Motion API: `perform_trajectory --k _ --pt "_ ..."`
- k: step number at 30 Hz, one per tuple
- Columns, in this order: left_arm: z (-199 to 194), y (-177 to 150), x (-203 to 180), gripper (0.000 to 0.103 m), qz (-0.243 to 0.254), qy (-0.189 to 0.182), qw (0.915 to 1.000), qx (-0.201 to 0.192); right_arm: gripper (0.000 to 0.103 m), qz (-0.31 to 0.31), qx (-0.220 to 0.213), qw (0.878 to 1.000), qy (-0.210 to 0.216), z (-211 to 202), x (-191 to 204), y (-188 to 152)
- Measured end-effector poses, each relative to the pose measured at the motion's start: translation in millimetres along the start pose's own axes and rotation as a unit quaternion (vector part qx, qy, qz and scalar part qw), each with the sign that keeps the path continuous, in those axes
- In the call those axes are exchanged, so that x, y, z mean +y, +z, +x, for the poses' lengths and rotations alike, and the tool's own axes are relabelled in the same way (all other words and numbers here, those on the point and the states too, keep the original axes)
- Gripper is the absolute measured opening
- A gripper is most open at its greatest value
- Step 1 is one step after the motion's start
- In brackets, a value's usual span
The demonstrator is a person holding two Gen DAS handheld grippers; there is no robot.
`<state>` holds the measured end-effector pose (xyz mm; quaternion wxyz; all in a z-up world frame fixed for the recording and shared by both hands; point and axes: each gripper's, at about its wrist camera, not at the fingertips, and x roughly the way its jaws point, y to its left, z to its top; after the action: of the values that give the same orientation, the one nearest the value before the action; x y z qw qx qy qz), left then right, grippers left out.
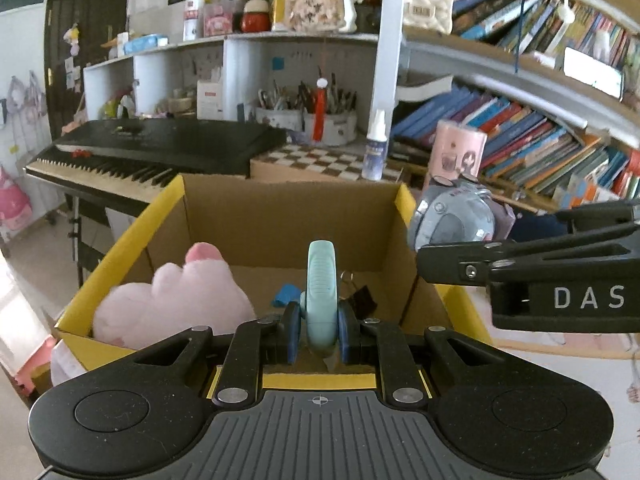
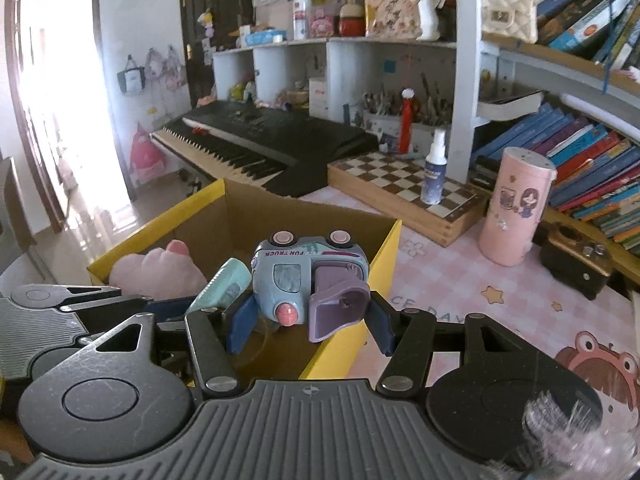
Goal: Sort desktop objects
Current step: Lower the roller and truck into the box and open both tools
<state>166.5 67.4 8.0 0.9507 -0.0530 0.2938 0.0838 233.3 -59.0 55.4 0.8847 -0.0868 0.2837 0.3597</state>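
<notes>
i took the cardboard box (image 1: 280,216) with yellow flaps as my reference for this inspection. my left gripper (image 1: 319,338) had its jaws drawn narrow and clamped on a mint-green tape dispenser (image 1: 321,280), pinched at its lower end so the body stood upright between the blue pads (image 1: 292,336); it was held above the near side of the box, over the open interior, which i judged the right posture for a drop inside. my right gripper (image 2: 310,320) had its jaws part-way apart and closed on a blue toy truck (image 2: 310,276), gripped across its flanks with the wheels turned upward; it sat above the box's right-hand flap, beside the left gripper, so it could follow without the two tools fouling. inside the box, a pink plush toy (image 1: 176,300) lay against the left wall, and a black binder clip (image 1: 362,298) and a blue scrap (image 1: 286,294) rested on the floor toward the middle. i judged sorting partly done, with a pink cylinder tin (image 2: 516,208) standing on the desk right of the box.
</notes>
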Motion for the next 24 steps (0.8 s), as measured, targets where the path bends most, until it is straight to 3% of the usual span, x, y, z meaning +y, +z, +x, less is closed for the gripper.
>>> perform_trajectory --k 9,19,21,23,24 --pt "16.5 0.9 -13.7 0.018 0.02 0.021 0.9995 0.015 0.056 -0.042 0.024 0.998 0.028 32.2 -3.2 3.3" --pt "28.7 3.4 -19.6 0.022 0.018 0.044 0.9986 0.021 0.055 -0.072 0.024 0.997 0.024 60.0 -19.4 18.9" --pt "24.9 2.2 -21.3 0.031 0.019 0.049 0.9985 0.014 0.055 -0.076 0.02 0.997 0.026 63.2 -21.6 22.0" --pt "19.6 0.5 -23.4 0.047 0.019 0.054 0.9984 0.003 0.055 -0.088 0.013 0.996 0.029 66.0 -20.9 25.4" --pt "17.7 0.1 -24.9 0.05 0.02 0.055 0.9983 -0.002 0.055 -0.094 0.011 0.995 0.032 67.3 -20.0 26.3"
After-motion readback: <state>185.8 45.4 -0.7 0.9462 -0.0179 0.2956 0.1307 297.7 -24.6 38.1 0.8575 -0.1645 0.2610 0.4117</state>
